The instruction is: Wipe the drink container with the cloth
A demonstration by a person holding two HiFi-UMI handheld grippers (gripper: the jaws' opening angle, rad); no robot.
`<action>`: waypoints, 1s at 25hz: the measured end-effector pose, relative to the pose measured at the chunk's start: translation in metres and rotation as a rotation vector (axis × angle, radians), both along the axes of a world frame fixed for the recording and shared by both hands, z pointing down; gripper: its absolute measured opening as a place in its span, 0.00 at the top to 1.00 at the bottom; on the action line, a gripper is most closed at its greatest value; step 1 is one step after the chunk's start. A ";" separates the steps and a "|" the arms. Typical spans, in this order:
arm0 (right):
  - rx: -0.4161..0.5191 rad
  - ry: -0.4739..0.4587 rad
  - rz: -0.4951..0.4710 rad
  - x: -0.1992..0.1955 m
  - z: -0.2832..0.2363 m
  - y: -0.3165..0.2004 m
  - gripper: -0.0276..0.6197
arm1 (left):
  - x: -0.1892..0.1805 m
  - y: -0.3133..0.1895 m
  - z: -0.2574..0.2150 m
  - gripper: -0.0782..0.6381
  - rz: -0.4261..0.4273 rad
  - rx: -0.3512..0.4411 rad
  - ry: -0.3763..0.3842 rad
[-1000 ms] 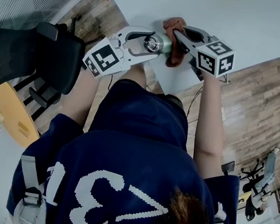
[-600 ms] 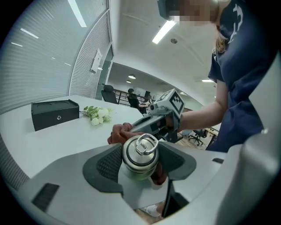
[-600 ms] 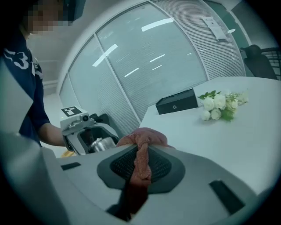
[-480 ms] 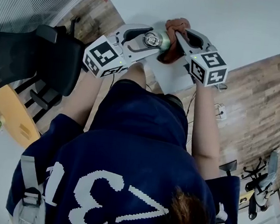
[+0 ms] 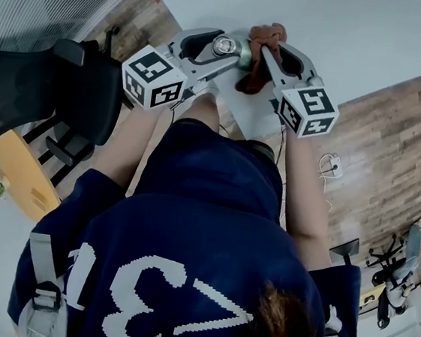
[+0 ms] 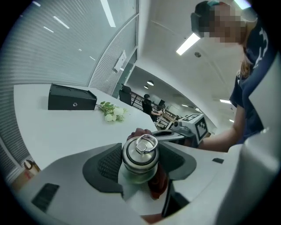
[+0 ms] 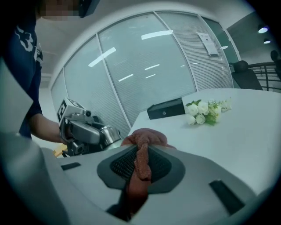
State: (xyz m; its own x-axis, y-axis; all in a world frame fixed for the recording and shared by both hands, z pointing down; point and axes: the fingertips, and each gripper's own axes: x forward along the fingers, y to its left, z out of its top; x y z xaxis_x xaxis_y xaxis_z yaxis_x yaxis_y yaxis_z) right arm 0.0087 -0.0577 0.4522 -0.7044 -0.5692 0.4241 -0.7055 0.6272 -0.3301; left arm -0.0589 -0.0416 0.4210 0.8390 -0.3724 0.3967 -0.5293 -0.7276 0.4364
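Over the table (image 5: 376, 39), drink container (image 6: 139, 159) tight in left gripper (image 5: 224, 51), lid end uppermost; cloth (image 5: 264, 36) tight in right gripper (image 7: 141, 165).

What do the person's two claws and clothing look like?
The left claw and right claw are light grey shells with black textured pads. Each carries a white cube with black square markers. The person wears a short-sleeved navy shirt.

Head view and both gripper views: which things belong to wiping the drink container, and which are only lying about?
For the job:
metal drink bottle, clamped in the left gripper
reddish-brown cloth, clamped in the right gripper

Lying about:
black box and white flowers, both on the white table
black office chair
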 end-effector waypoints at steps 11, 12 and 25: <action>0.016 0.060 0.029 -0.001 0.016 0.005 0.85 | -0.028 -0.027 0.011 0.54 -0.166 -0.052 -0.044; 0.014 0.073 0.031 0.002 0.019 0.006 0.85 | -0.027 -0.027 0.010 0.54 -0.157 -0.043 -0.049; 0.303 0.086 -0.214 -0.040 -0.033 0.037 0.85 | -0.018 -0.031 0.008 0.54 -0.148 -0.035 -0.068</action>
